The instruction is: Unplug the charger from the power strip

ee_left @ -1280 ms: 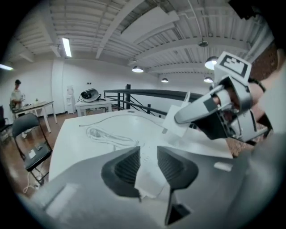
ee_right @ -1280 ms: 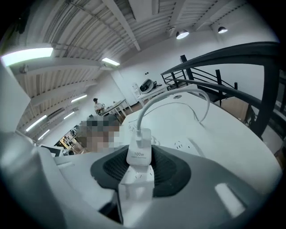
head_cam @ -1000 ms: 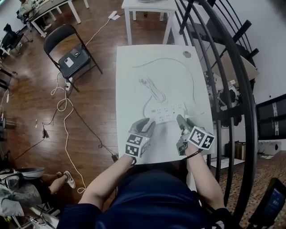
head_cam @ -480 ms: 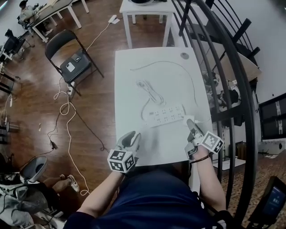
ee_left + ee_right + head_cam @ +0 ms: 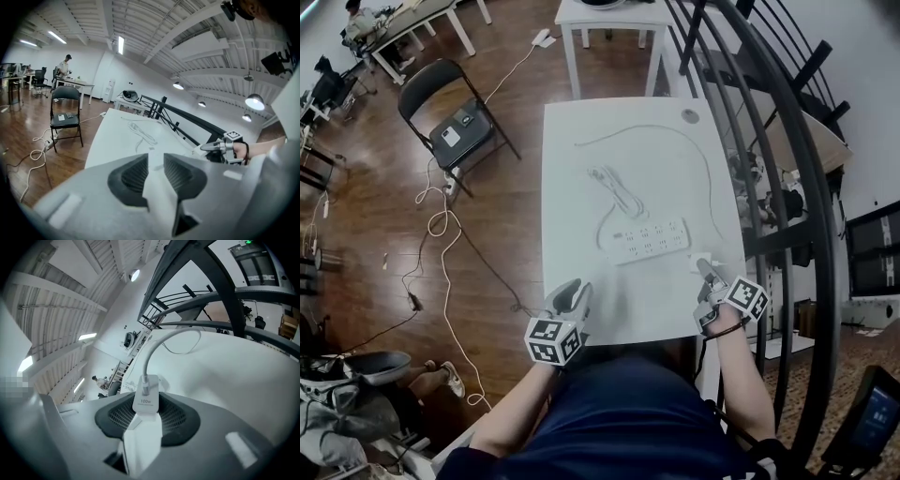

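We hold both arms bent and reaching forward from the body, bare forearms running out to a gripper at each near corner of the white table [image 5: 581, 122]. The left gripper [image 5: 572, 289] sits over the table's near-left edge and points away from us, tipped somewhat downward, with its marker cube [image 5: 551, 339] toward our body. Its jaws stand apart with a narrow gap and are closing. Nothing is between them; only the bare tabletop shows through the gap.

The right gripper [image 5: 705, 270] is at the table's near-right edge, also aimed away from us and angled down, with its marker cube [image 5: 748, 298] out to the right over the wrist. Its jaws are clamped on the charger [image 5: 146, 397], a small white block gripped at its lower half, with the top end sticking out past the pads. A white cable [image 5: 152, 350] leaves that top end and curves up and over across the table.

The charger is out of the power strip [image 5: 649, 240]. The strip lies flat near the middle of the table, apart from the charger and to its left in the head view. The strip's own cord [image 5: 614, 187] lies looped just beyond it. A black railing [image 5: 787, 141] runs along the table's right side, and a folding chair [image 5: 455, 122] stands on the wooden floor to the left.
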Demonstrator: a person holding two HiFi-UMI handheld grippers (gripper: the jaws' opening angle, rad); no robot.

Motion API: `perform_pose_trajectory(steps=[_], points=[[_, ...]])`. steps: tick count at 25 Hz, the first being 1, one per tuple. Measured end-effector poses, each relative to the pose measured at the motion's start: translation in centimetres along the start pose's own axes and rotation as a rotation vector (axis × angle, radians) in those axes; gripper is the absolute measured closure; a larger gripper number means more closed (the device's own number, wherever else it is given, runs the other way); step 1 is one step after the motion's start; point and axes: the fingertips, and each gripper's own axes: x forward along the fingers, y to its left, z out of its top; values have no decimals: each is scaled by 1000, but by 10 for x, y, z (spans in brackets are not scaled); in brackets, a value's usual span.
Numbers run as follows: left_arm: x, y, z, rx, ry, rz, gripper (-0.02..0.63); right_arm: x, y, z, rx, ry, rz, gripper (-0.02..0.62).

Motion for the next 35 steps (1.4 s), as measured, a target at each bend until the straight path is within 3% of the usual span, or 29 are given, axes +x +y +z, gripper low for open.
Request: perform_pose_trajectory(steps=[10, 20, 25, 35], points=[[-4, 3, -13, 4, 35, 23, 500, 3, -33, -19, -26, 62, -71, 451], [-3, -4, -19, 89, 67, 0, 500, 4, -39, -24, -60, 66, -107, 448], [-2, -3, -18, 90, 61, -6, 500, 6, -36, -16, -93, 43, -123, 314], [3, -1, -11, 89, 59, -24, 500, -3, -49, -3, -104, 2, -229, 245]])
